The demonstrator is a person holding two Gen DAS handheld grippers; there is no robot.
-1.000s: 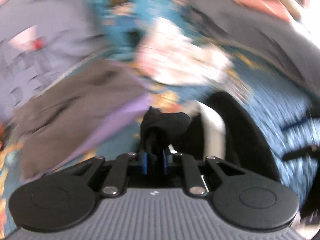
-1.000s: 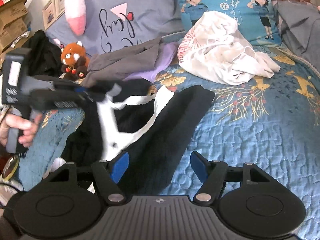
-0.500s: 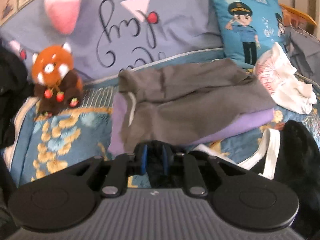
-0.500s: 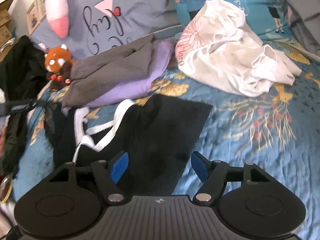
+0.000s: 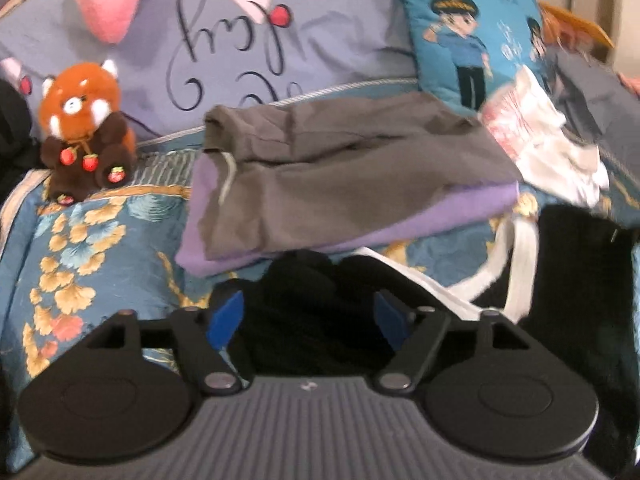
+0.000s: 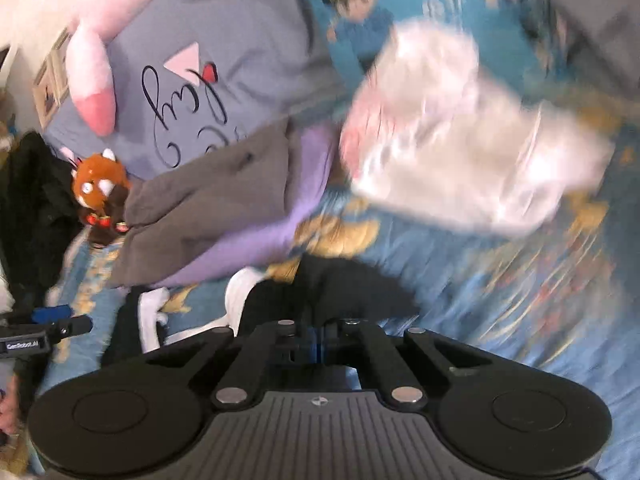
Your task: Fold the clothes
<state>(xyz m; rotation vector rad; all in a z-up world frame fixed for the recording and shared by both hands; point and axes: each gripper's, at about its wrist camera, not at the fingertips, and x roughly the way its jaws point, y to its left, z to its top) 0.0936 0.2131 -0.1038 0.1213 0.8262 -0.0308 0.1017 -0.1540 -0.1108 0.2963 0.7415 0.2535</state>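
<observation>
Bedding first: blue quilted bedspread with gold leaf and flower print, covering the whole surface; lavender pillow with dark script lettering propped at the head, teal cartoon cushion beside it; grey garment folded flat on top of a folded purple garment, the stack lying just in front of the pillow; crumpled white garment to the stack's right, blurred in the right wrist view; black garment with white trim — the piece in work — spread on the bedspread nearest both grippers, in front of the stack; red panda plush seated left of the stack, near the pillow; left gripper, jaws opening, blue pads spread, black cloth lying between them but not pressed; right gripper, fingers clenched together over the black garment's near edge — whether cloth is pinched, I cannot tell.
</observation>
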